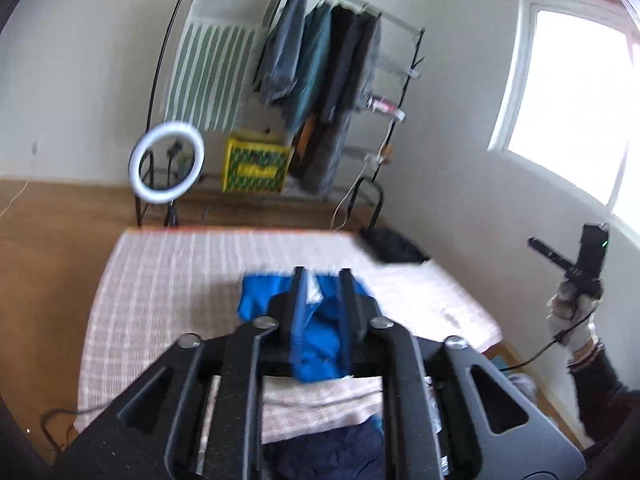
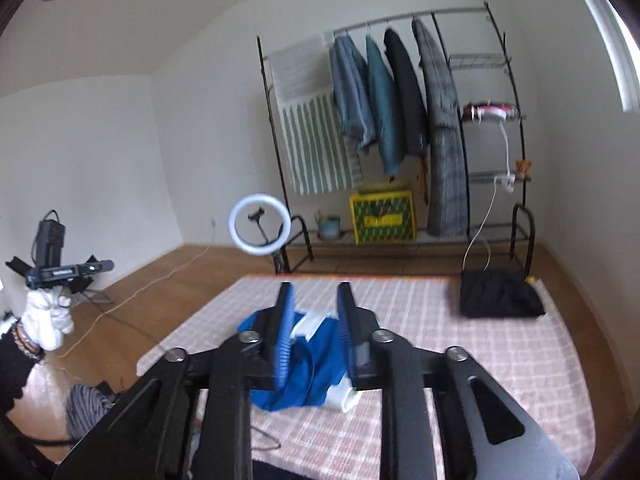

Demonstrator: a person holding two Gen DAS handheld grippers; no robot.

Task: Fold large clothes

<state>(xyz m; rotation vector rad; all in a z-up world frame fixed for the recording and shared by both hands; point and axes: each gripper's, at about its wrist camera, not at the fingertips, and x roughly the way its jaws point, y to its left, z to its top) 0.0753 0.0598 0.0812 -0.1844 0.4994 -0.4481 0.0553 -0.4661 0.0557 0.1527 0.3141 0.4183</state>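
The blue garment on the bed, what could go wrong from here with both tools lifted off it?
1. The blue garment lies crumpled on the checked bed cover; folding it without spreading it first would likely trap creases.
2. The left tool and right tool are open and empty, so each needs a fresh pinch and may catch several layers.
3. The black bundle may crowd the spread.

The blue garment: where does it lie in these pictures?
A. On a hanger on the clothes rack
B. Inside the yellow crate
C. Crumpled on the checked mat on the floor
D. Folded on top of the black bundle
C: the blue garment lies in a loose heap on the checked mat, far from the clothes rack, the yellow crate and the black bundle.
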